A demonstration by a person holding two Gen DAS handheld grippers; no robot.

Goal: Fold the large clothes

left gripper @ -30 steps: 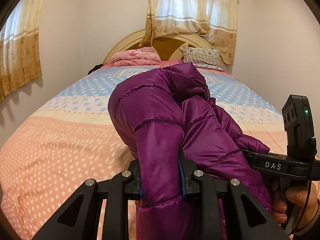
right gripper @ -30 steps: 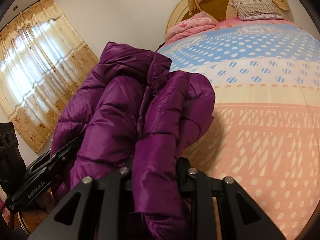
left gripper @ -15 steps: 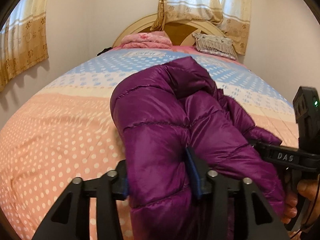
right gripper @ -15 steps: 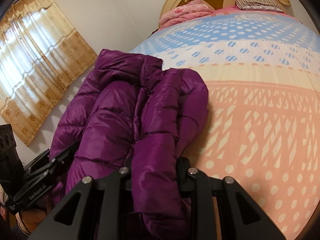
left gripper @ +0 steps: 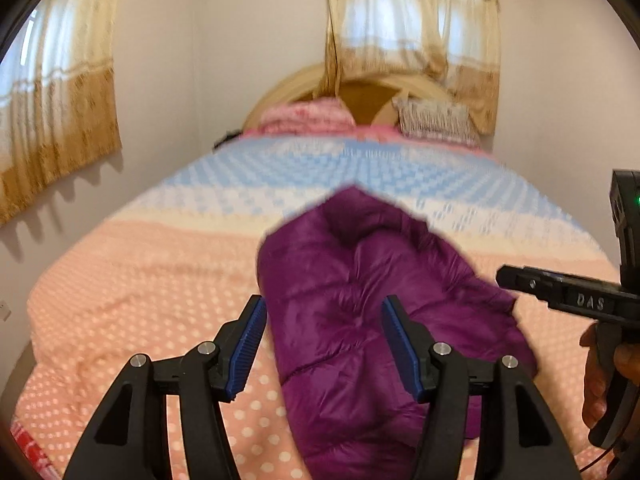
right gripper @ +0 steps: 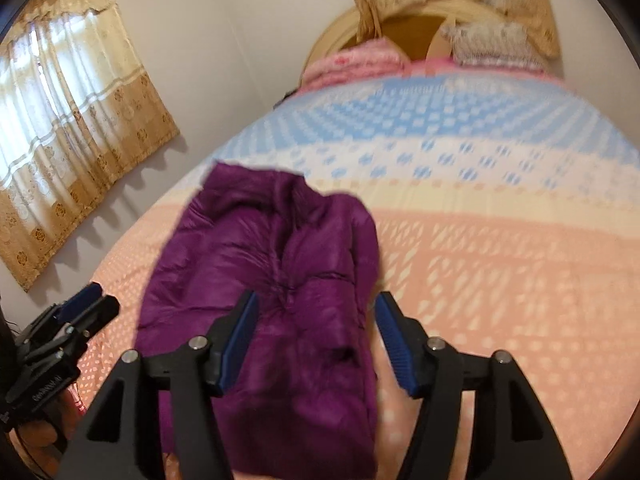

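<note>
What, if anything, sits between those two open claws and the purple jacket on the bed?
Nothing visible does. The left gripper and right gripper are both open just above the purple jacket, which lies on the dotted bedspread with bare fabric beneath each.

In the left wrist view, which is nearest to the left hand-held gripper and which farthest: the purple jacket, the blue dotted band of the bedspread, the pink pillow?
From the left hand-held gripper:
1. Purple jacket, between the open jaws.
2. Blue dotted band, mid-bed.
3. Pink pillow, at the headboard, left.
</note>
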